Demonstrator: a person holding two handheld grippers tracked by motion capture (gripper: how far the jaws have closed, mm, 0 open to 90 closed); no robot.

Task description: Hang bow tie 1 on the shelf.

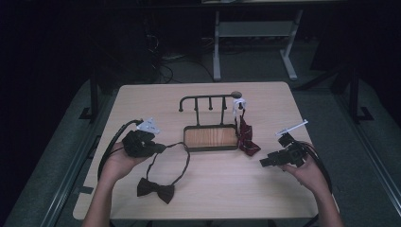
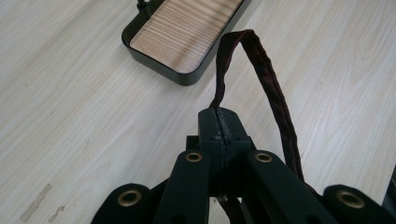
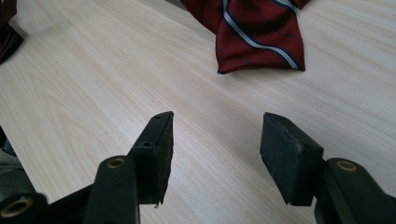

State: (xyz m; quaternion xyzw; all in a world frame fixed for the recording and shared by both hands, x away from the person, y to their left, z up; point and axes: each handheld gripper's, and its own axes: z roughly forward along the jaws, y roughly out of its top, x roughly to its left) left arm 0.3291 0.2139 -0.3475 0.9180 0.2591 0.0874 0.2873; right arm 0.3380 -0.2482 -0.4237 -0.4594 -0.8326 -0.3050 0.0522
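Nearest the table's front edge, a dark bow tie (image 1: 155,189) is laid flat on the pale wood, its knot toward the person. From it a thin neck strap (image 1: 176,158) is drawn in a loop up and leftward to the left gripper (image 1: 160,148). That gripper's jaws are shut completely on the strap, which in the left gripper view is seen pinched between the pads and arched away toward the tray; the strap (image 2: 261,74) is probably held this way so the loop can be lifted and hung on the rack.

At the right, at about the same depth, the right gripper (image 1: 263,163) is held just above the table with its jaws parted fairly wide and nothing between them. It is pointed toward the striped red tie (image 3: 254,32), presumably kept ready to steady or arrange it.

Farther in, at the table's middle, a black-rimmed wooden tray (image 1: 186,138) is set as the base of a black rack (image 1: 208,98) with several hooks. The striped tie is hung from the rack's right end by a white clip (image 1: 239,103), so its tail is spilled onto the table just right of the tray.

The table (image 1: 142,104) is light woodgrain with rounded corners. Beyond it, a dim room is seen: grey flooring, a white desk frame (image 1: 255,38) and tangled cables (image 1: 161,61) against darkness.
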